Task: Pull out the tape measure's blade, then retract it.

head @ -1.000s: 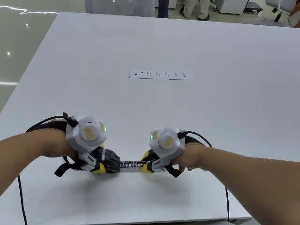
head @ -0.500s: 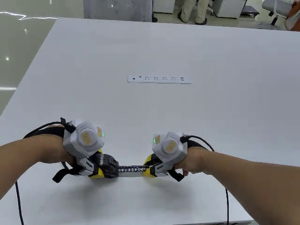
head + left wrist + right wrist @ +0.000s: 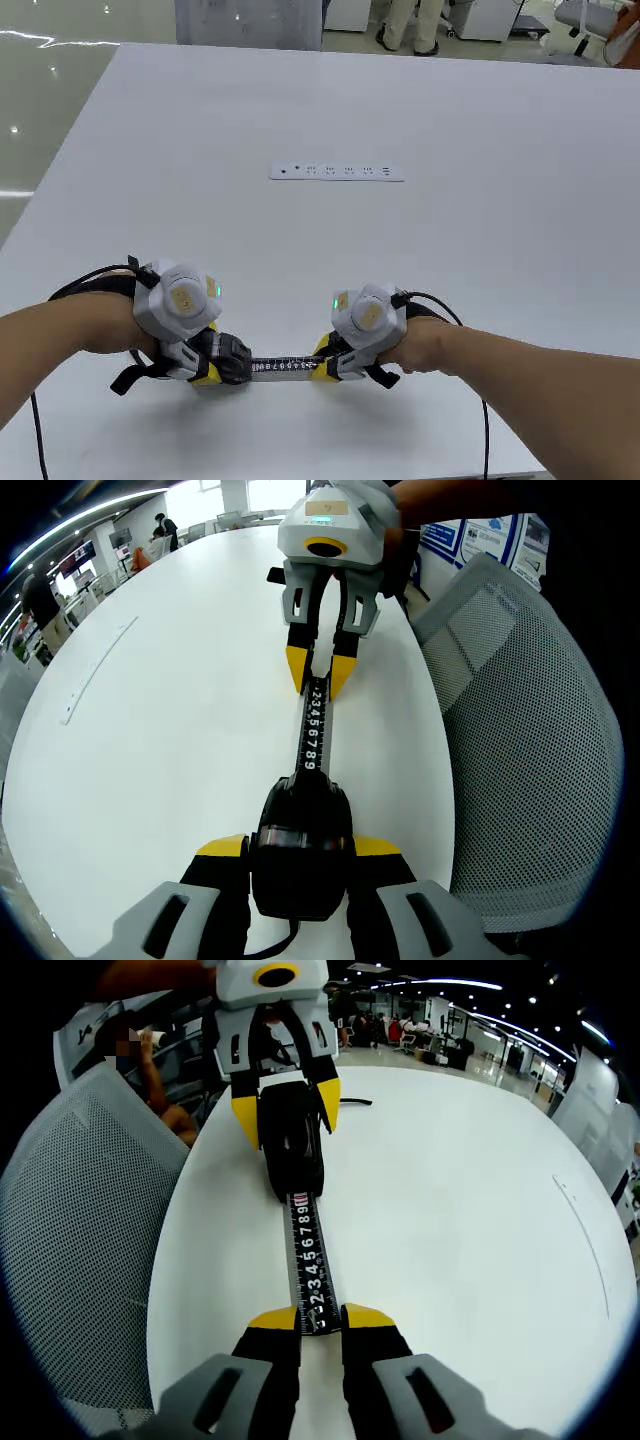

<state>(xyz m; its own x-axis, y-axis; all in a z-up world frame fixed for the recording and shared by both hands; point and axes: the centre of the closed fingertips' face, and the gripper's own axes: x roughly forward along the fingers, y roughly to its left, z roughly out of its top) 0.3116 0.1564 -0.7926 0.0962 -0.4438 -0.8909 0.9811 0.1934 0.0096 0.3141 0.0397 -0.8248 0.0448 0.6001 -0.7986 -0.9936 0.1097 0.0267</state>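
The right gripper (image 3: pixel 320 1317) has eased slightly further out, fingers pinching the numbered steel blade (image 3: pixel 313 725) by its tip. The left gripper (image 3: pixel 300 846) fingers clamp the black tape measure case (image 3: pixel 292 1140) near the white worktop (image 3: pixel 400 250) edge. Pull-out's barely started.

The white worktop (image 3: pixel 450 250) is lit brightly from overhead, with soft shadows cast. Glare is seen on the floor (image 3: pixel 40 100), and the gripper views' edges are bent by fisheye distortion.

We see a broad white table (image 3: pixel 480 250). A white power strip (image 3: pixel 337 172) lies flat near its middle; the tape measure (image 3: pixel 232 358) sits at the front edge.
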